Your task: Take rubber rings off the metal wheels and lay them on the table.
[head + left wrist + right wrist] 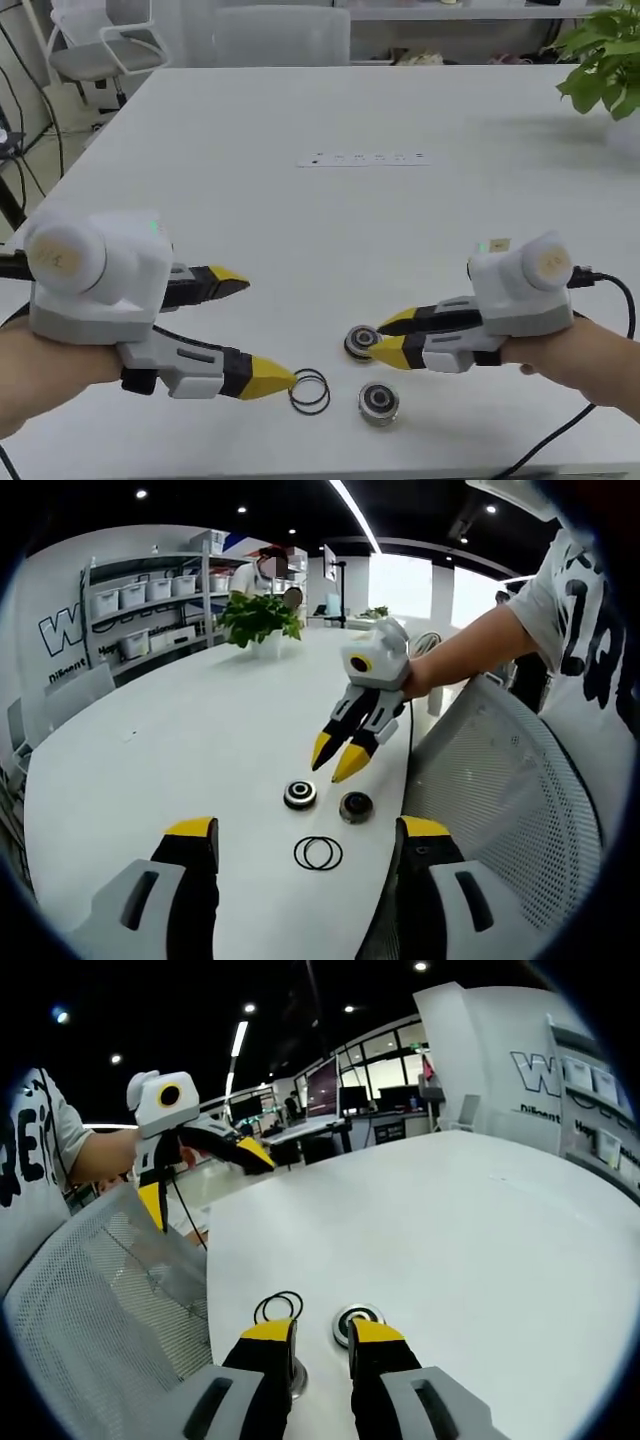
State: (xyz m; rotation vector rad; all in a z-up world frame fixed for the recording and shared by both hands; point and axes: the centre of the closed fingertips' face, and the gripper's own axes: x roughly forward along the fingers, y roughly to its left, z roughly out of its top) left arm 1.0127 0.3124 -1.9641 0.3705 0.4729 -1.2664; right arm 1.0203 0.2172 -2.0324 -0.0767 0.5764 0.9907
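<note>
Black rubber rings (pixel 310 391), two of them overlapping, lay flat on the white table (pixel 330 220) at the lower centre of the head view. Just right of them sat a bare silver wheel (pixel 379 402). Slightly above it was a dark-rimmed wheel (pixel 360 340), whose outer band looked like a ring not yet taken off.

The main risk lay with the right gripper (pixel 380 337). Its yellow tips were almost against the dark-rimmed wheel, and nothing pinned that wheel down. A push from the narrow tips could have sent it sliding or rolling toward the table edge at the bottom of the frame, or knocked it into the loose rubber rings. The tips might also have slipped off the smooth band instead of catching under it.

The right gripper extended from the right edge of the frame, roughly level and pointing left. Its jaws were drawn close, with a thin gap and nothing between them. In its own view the dark-rimmed wheel (pixel 358 1317) sat just past one tip. The left gripper (pixel 250 330) sat at lower left, pointing right, its jaws spread wide and empty, with the lower tip just beside the rubber rings. Its own view looked across the rubber rings (pixel 318 853) toward both wheels.
</note>
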